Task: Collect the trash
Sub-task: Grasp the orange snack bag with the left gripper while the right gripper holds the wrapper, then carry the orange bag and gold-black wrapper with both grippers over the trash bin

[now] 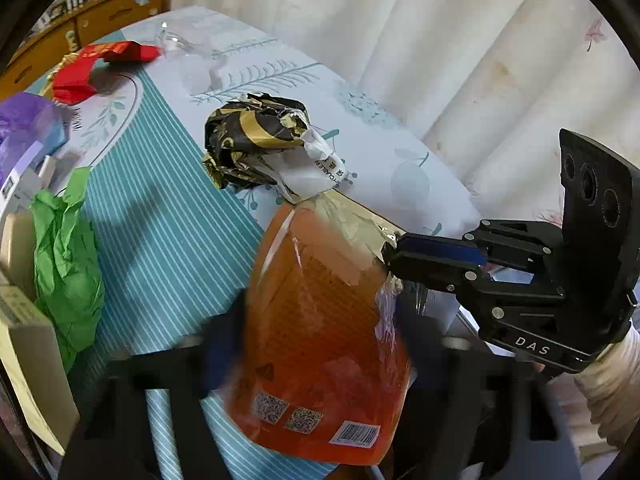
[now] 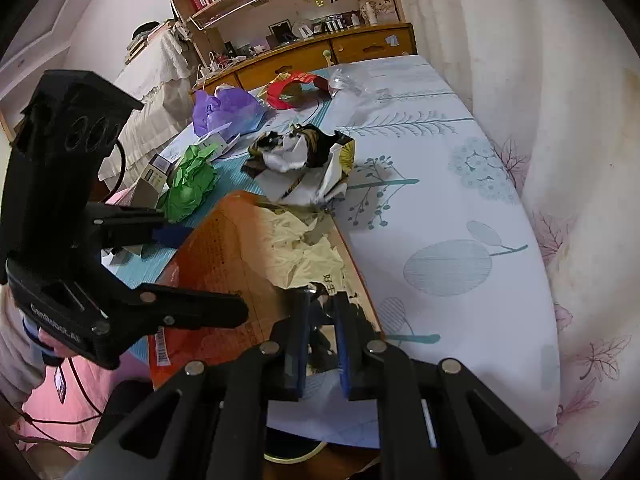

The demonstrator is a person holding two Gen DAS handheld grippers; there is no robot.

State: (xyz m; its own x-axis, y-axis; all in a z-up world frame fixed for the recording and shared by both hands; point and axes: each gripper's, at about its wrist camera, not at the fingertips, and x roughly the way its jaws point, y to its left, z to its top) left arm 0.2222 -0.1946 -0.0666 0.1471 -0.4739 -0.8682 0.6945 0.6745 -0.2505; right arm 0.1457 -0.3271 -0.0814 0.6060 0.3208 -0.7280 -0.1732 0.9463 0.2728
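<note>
Currently: orange plastic bag (image 1: 320,320) held open at its mouth, collection barely begun.
The right hand-held gripper (image 2: 322,304), jaws narrow, pinches the bag's rim; the left hand-held gripper (image 2: 208,276) stands half-wide at the opposite edge, grip unclear. Still loose on the patterned counter (image 2: 460,208): crumpled black-and-gold wrapper (image 1: 256,140), green paper wad (image 1: 68,268), red wrapper (image 1: 100,68), purple plastic bag (image 2: 224,108).

Crumpled wrapper (image 2: 304,160) on the table (image 2: 460,200) behind the snack bag (image 2: 240,248), paper ball (image 2: 190,182) left.
</note>
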